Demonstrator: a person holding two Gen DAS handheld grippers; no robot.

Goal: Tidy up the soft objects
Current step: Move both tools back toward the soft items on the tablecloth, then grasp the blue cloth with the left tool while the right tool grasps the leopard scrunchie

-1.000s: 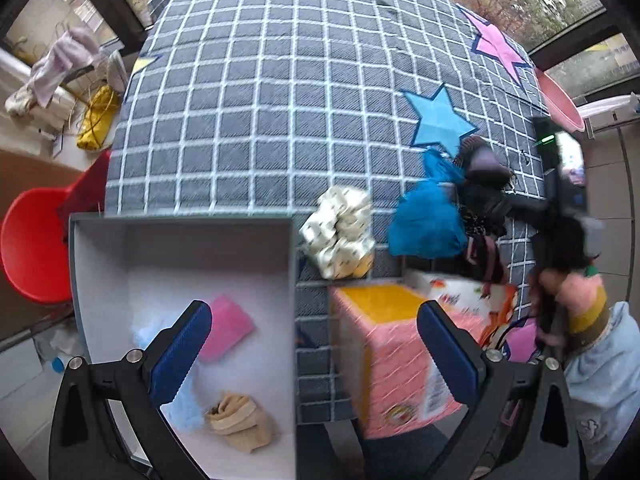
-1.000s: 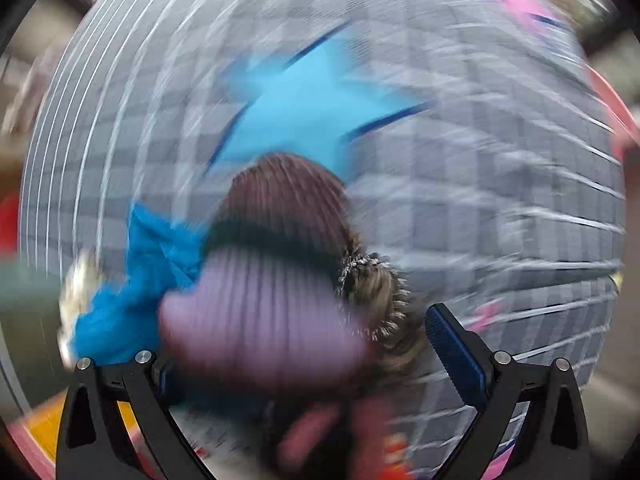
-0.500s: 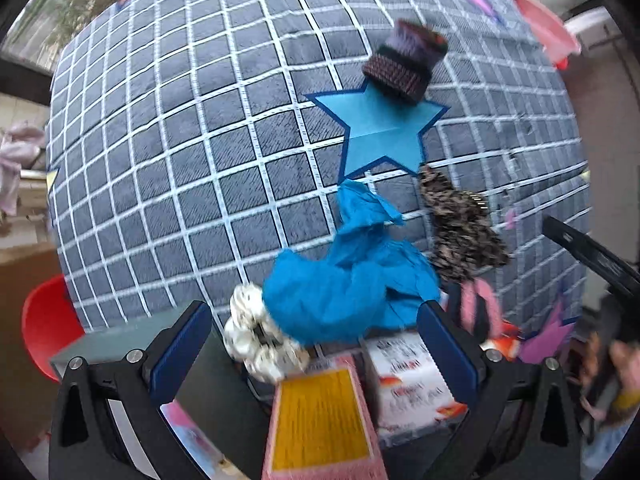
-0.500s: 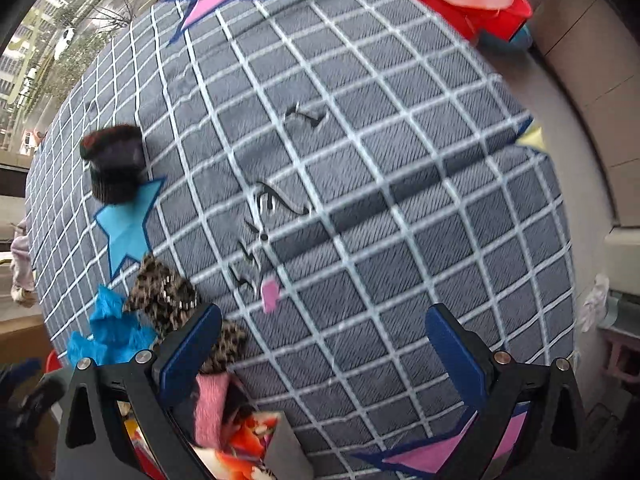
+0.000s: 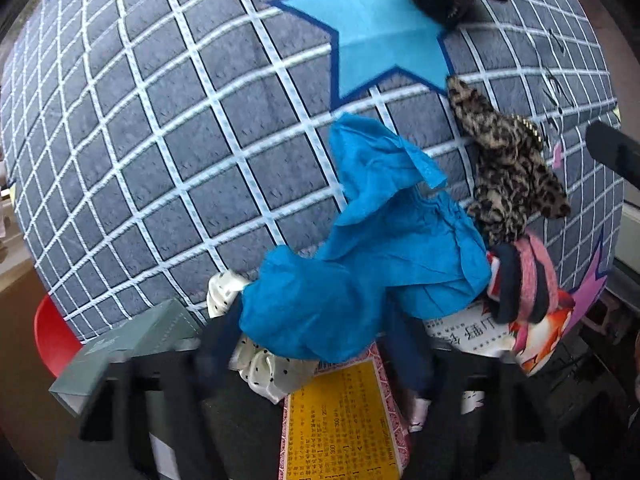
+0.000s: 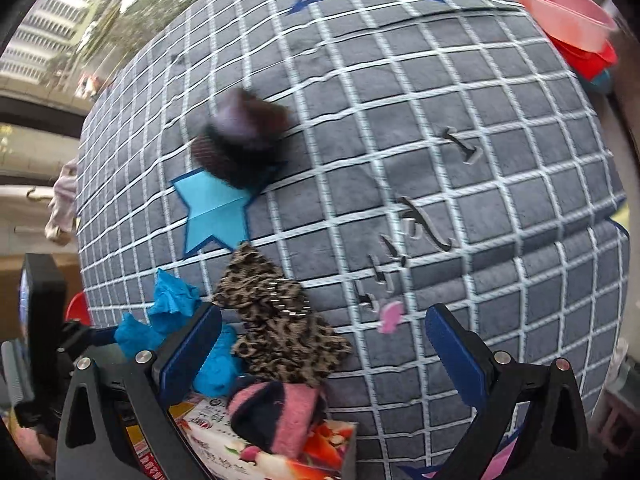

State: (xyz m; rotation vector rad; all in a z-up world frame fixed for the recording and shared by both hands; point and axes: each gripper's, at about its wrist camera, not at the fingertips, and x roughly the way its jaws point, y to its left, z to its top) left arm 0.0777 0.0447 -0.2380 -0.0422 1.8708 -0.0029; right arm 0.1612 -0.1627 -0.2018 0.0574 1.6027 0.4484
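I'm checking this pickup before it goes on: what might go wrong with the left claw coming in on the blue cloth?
1. The left claw has just been closing around the blue cloth, which overlaps the white dotted scrunchie, so both may lift together.
2. The cloth touches the leopard-print piece and the pink and navy sock; a pull may drag either off the printed box.

Mat (image 5: 160, 128): hat (image 6: 240, 140) on star patch (image 6: 216, 212); leopard-print cloth (image 6: 276, 320) below it; crumpled cloth (image 5: 360, 264) to its left, overlapping scrunchie (image 5: 264, 364); striped sock (image 6: 276, 412) on box (image 6: 272, 460) at near edge.
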